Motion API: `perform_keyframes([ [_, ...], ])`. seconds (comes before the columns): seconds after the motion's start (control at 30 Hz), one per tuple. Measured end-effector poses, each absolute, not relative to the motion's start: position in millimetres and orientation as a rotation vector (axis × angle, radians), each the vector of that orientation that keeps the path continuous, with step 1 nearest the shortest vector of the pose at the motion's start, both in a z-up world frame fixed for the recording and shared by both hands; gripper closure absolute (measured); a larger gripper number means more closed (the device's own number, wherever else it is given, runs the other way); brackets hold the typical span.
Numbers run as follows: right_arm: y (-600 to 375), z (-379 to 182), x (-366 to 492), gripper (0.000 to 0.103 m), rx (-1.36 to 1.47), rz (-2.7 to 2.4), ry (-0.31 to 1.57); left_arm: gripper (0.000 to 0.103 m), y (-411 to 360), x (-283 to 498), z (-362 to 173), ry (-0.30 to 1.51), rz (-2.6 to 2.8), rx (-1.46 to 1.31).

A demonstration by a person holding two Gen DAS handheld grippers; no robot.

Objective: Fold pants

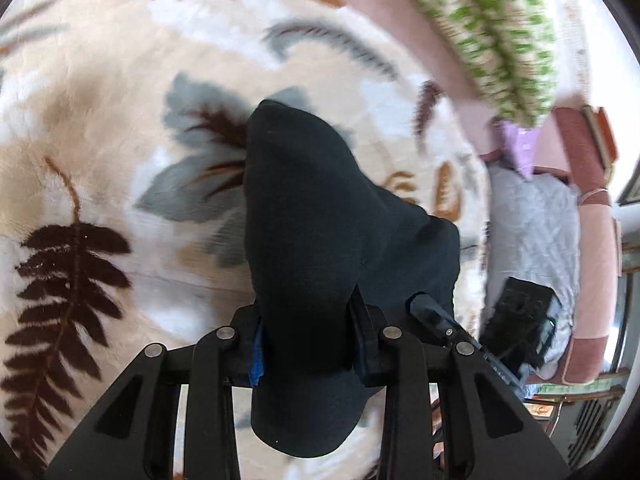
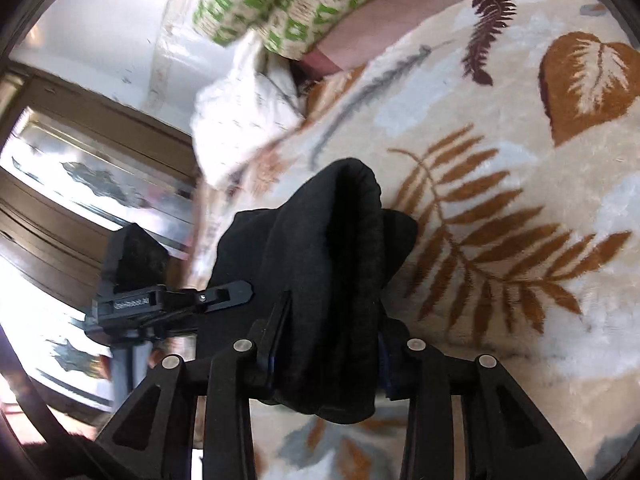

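Observation:
The black pants [image 1: 316, 216] hang bunched above a leaf-patterned blanket [image 1: 100, 120]. My left gripper [image 1: 306, 320] is shut on a thick fold of the pants, which drapes over and below its jaws. My right gripper [image 2: 328, 328] is shut on another bunch of the same pants [image 2: 332, 248], with the gathered waistband edge showing at the top. The right gripper also shows in the left wrist view [image 1: 516, 320] at the lower right, and the left gripper shows in the right wrist view [image 2: 160, 300] at the left. The fingertips of both are hidden by cloth.
The blanket [image 2: 520, 160] covers a bed. A green-and-white checked pillow [image 1: 492, 32] lies at the head of the bed on a pink sheet [image 1: 400, 12]. A white cloth [image 2: 244, 120] lies at the bed's edge. A grey quilted cover [image 1: 536, 220] and a wooden window frame [image 2: 100, 152] are beside the bed.

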State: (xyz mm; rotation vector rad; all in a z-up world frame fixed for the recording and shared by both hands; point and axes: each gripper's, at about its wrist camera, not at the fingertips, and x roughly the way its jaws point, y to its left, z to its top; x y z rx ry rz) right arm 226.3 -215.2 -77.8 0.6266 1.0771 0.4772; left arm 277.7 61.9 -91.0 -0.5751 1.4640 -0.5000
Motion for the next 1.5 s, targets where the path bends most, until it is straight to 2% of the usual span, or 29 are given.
perform_keyframes([
  [0.03, -209, -84, 226, 0.061, 0.559, 0.441, 1.093, 0.069, 61, 278, -95, 1.46, -0.503, -0.551],
  [0.1, -206, -88, 222, 0.048, 0.486, 0.412, 1.083, 0.064, 58, 276, -97, 1.428, -0.534, -0.473],
  [0.33, -221, -94, 219, 0.047, 0.583, 0.407, 1.082, 0.062, 56, 276, -87, 1.429, -0.531, -0.442],
  [0.37, -224, -89, 217, 0.044, 0.601, 0.394, 1.076, 0.062, 58, 274, -81, 1.424, -0.523, -0.44],
  [0.53, -231, -41, 185, 0.042, 0.582, 0.341, 1.003, 0.062, 72, 242, -39, 1.304, -0.407, -0.345],
  [0.6, -224, -21, 169, 0.025, 0.527, 0.3, 0.988, 0.062, 75, 227, -28, 1.258, -0.363, -0.33],
  [0.67, -208, -6, 151, 0.016, 0.438, 0.236, 0.989, 0.062, 75, 205, -20, 1.208, -0.306, -0.303],
  [0.73, -191, -1, 135, 0.014, 0.35, 0.166, 0.993, 0.062, 75, 188, -18, 1.153, -0.244, -0.273],
  [0.8, -173, -2, 121, 0.006, 0.284, 0.104, 0.993, 0.062, 75, 168, -18, 1.104, -0.21, -0.244],
  [0.87, -156, -6, 107, 0.003, 0.22, 0.05, 0.991, 0.062, 79, 150, -22, 1.083, -0.184, -0.254],
  [1.13, -116, 0, 60, 0.001, 0.118, 0.057, 0.906, 0.062, 110, 104, -40, 0.969, -0.044, -0.37],
  [1.37, -110, 7, 40, 0.001, 0.088, 0.016, 0.864, 0.062, 104, 92, -41, 0.949, 0.049, -0.162],
  [1.5, -106, 11, 37, 0.001, 0.033, -0.02, 0.853, 0.062, 100, 86, -40, 0.944, 0.041, -0.139],
])
